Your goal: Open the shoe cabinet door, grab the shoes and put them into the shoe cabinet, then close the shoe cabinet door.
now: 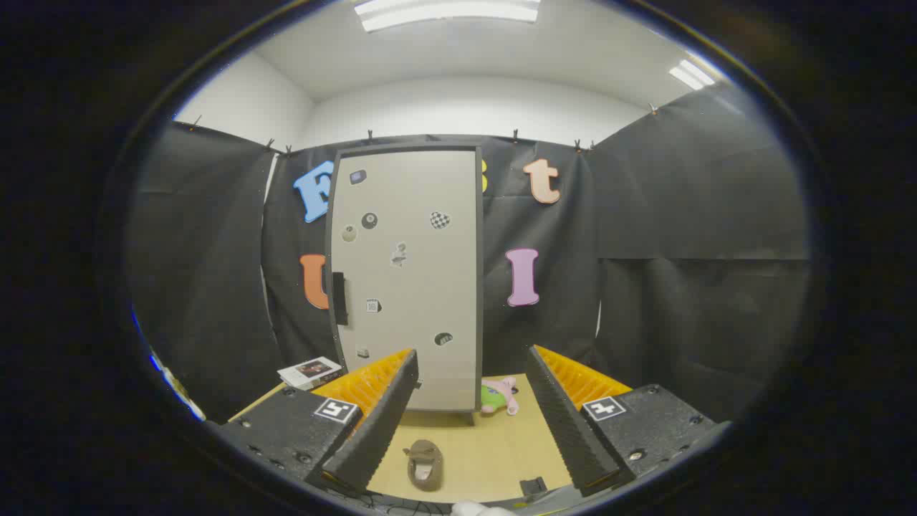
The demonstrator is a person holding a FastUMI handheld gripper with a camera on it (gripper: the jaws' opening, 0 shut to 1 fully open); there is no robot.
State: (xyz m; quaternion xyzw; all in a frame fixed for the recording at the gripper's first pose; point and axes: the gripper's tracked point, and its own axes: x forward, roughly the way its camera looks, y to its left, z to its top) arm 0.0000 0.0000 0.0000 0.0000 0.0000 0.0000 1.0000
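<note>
Shoe [424,464] between spread hand-held gripper [473,412] fingers

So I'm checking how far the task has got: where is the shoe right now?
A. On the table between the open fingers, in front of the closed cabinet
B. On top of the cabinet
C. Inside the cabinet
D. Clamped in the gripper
A: the shoe lies on the table between the spread fingers of the gripper, touching neither, and the cabinet door beyond it is closed.

Tool [473,401] fingers spread wide; shoe [424,464] between them, shut cabinet [408,279] beyond.
</note>
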